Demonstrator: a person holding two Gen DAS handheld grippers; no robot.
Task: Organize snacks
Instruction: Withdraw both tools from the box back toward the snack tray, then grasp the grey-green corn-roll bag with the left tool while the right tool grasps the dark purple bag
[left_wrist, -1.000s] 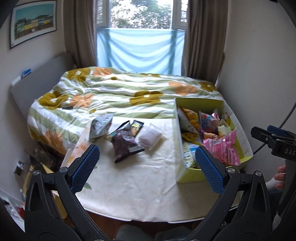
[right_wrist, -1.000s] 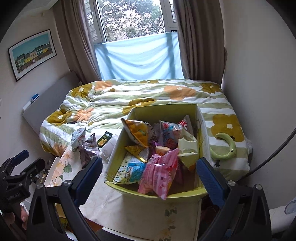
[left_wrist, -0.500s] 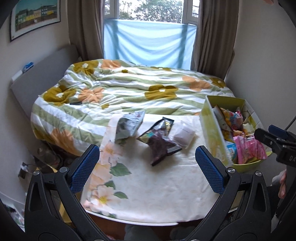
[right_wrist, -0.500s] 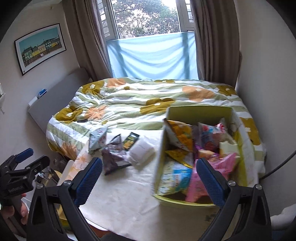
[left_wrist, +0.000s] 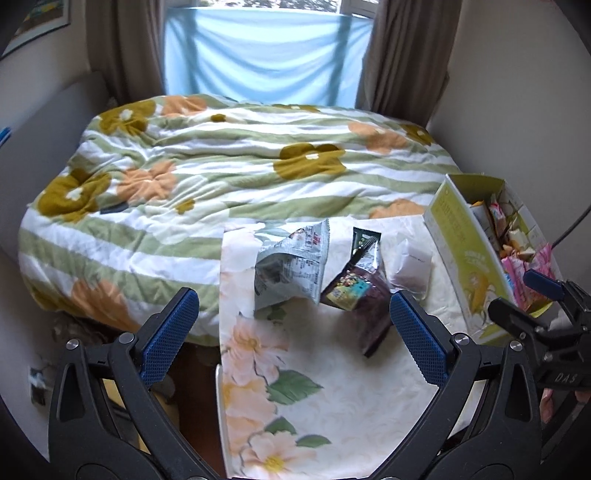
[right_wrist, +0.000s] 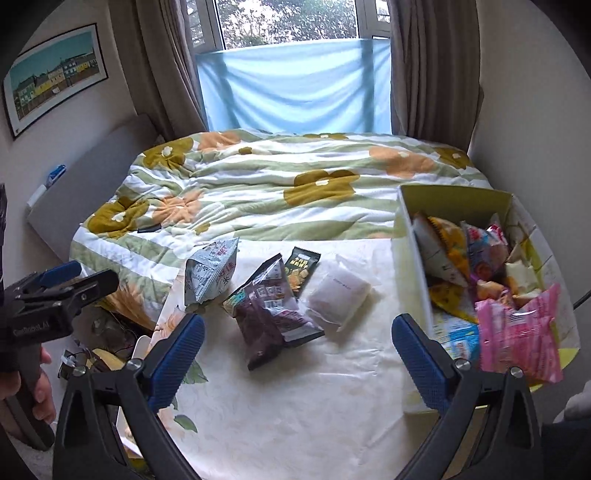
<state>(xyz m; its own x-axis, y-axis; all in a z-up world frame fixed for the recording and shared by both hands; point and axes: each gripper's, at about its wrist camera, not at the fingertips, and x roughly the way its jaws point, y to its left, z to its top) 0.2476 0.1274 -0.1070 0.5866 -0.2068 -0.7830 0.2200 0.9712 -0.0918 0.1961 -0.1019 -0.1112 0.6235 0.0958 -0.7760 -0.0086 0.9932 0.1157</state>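
Several loose snack packs lie on the floral-cloth table (left_wrist: 332, 398): a grey-white bag (left_wrist: 291, 269), a dark purple bag (left_wrist: 365, 295), a black-green pack (left_wrist: 364, 240) and a clear white packet (left_wrist: 412, 262). In the right wrist view they are the grey bag (right_wrist: 210, 273), purple bag (right_wrist: 273, 314), black pack (right_wrist: 301, 267) and white packet (right_wrist: 338, 293). A yellow-green box (right_wrist: 413, 258) full of snacks stands at the right; it also shows in the left wrist view (left_wrist: 461, 254). My left gripper (left_wrist: 291, 343) is open and empty, just short of the packs. My right gripper (right_wrist: 297, 360) is open and empty above the table.
A bed with a green-striped floral duvet (left_wrist: 229, 173) lies beyond the table. Window, blue cloth and curtains stand behind it. A framed picture (right_wrist: 55, 74) hangs at left. Clutter lies on the floor (right_wrist: 99, 332) left of the table.
Both grippers have swung left, away from the box and toward the loose packs. The left one has also come closer and lower over the table. Both stay open.
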